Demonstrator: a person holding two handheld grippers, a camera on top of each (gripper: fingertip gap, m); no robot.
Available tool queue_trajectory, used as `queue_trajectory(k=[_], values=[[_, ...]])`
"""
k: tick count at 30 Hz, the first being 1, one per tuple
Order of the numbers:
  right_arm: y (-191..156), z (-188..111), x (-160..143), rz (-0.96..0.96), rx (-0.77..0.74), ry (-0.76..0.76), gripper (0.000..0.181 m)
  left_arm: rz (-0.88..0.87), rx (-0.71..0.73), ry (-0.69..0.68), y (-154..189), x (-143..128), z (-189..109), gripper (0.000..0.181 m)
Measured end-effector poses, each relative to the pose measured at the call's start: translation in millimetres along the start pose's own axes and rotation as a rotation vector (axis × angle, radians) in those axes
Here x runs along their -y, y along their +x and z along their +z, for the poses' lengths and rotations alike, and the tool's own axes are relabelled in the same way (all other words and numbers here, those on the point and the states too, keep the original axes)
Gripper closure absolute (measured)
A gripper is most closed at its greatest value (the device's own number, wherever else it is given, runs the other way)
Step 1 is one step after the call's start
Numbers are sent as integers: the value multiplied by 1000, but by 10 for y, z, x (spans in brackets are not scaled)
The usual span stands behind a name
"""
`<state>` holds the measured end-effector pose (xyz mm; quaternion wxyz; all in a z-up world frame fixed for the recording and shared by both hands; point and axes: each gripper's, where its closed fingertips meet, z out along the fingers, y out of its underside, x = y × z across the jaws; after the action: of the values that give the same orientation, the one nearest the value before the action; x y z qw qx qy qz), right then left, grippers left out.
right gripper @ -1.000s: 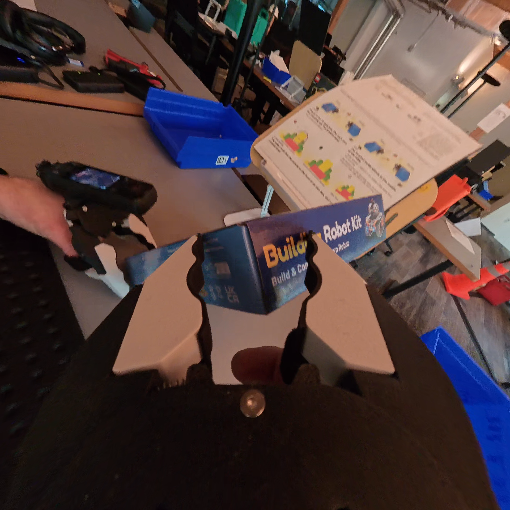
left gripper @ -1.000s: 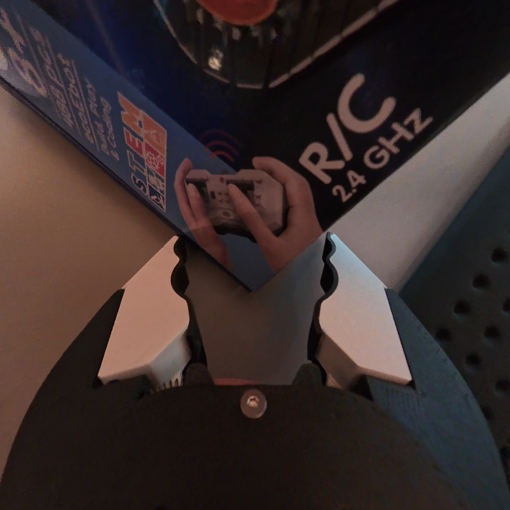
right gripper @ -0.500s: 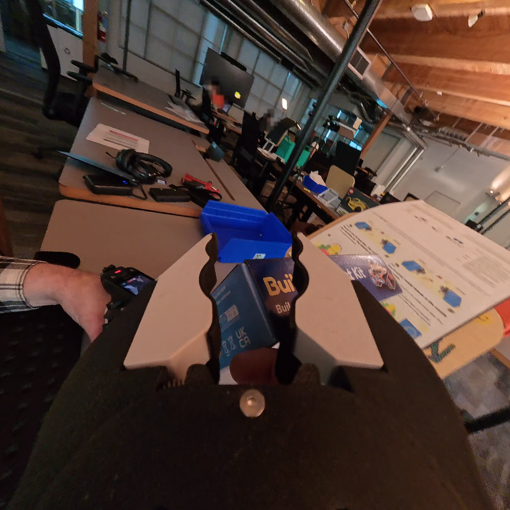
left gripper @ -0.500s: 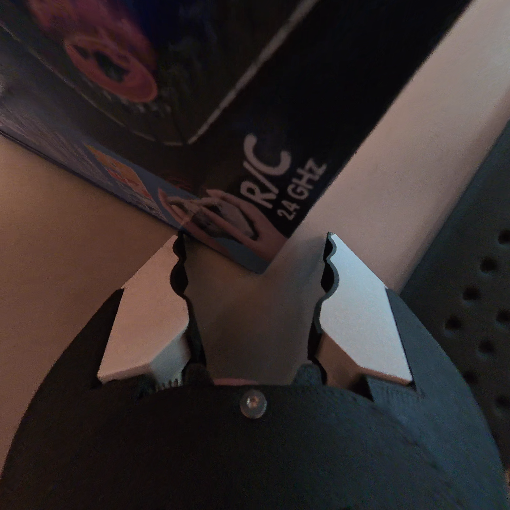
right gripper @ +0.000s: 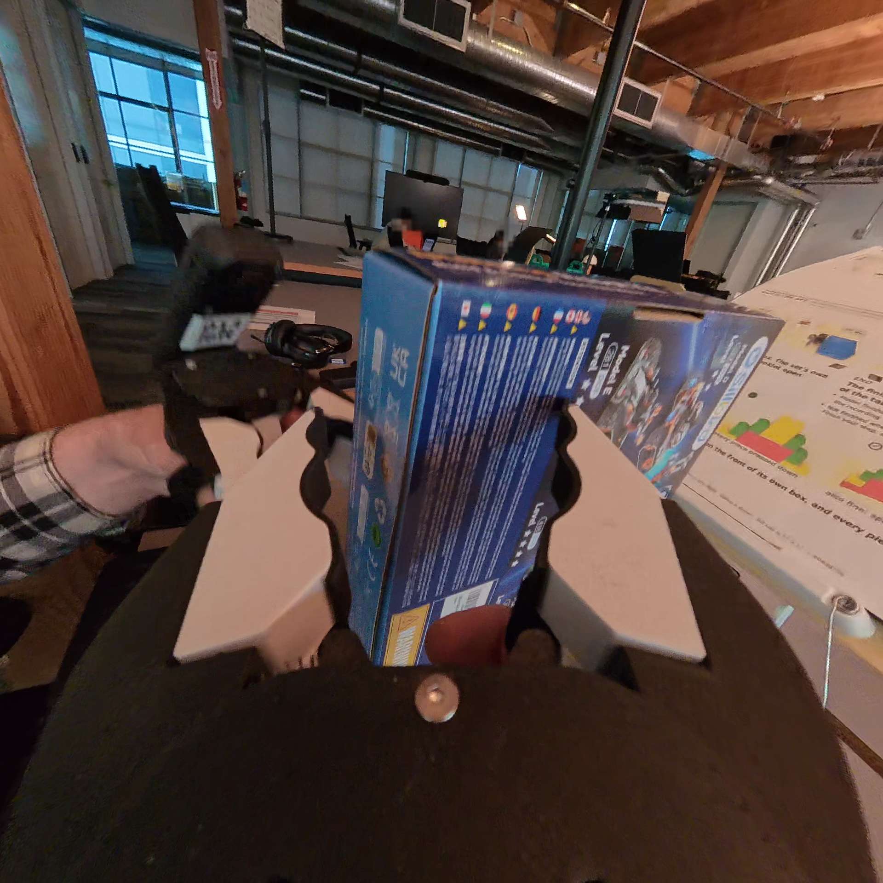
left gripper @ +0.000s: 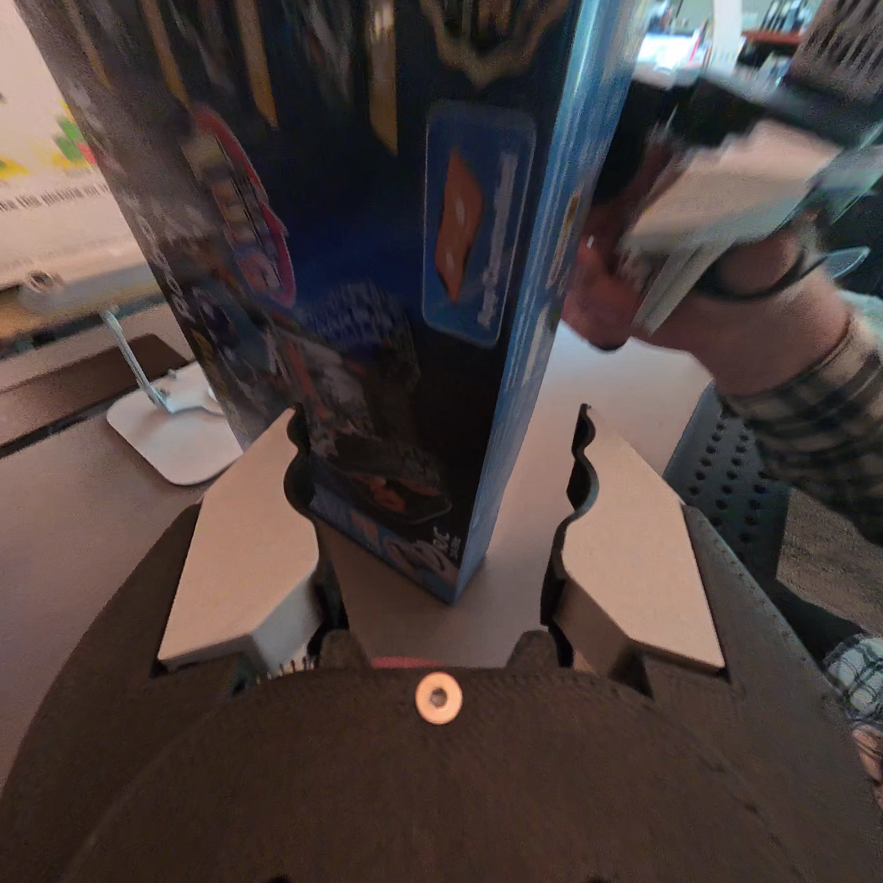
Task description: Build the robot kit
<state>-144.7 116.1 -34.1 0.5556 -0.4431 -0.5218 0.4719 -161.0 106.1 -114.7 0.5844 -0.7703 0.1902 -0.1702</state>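
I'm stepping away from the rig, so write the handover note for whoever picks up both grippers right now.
Left gripper: jaws open and low over the grey table, with the bottom corner of the blue box between them.
Right gripper: jaws wide around the box's narrow side, higher up. Whether they actually clamp it cannot be told.
Box: upright on its end on the table, with its top flap closed.
Nearby: an instruction sheet on a stand behind the box, headphones on the far table, and a perforated dark mat beside the left gripper.
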Motion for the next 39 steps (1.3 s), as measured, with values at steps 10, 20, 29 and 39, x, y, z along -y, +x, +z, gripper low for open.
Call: queue_trajectory(k=[10,20,29,39], values=[[-213,212,-136,-137,-12,-53,103,-88,-31,181,11,867,-461,59],[-640,656,-621,-271,56,-212,111,-134,277,190,-635,660,-653,91],[-368,440,-1003,-104,4,-282,105,-261,305,289,-952,546,-834,108],[-464,290,-1555,-131,88,-465,99,-596,299,441,-1145,0,-1178,109]])
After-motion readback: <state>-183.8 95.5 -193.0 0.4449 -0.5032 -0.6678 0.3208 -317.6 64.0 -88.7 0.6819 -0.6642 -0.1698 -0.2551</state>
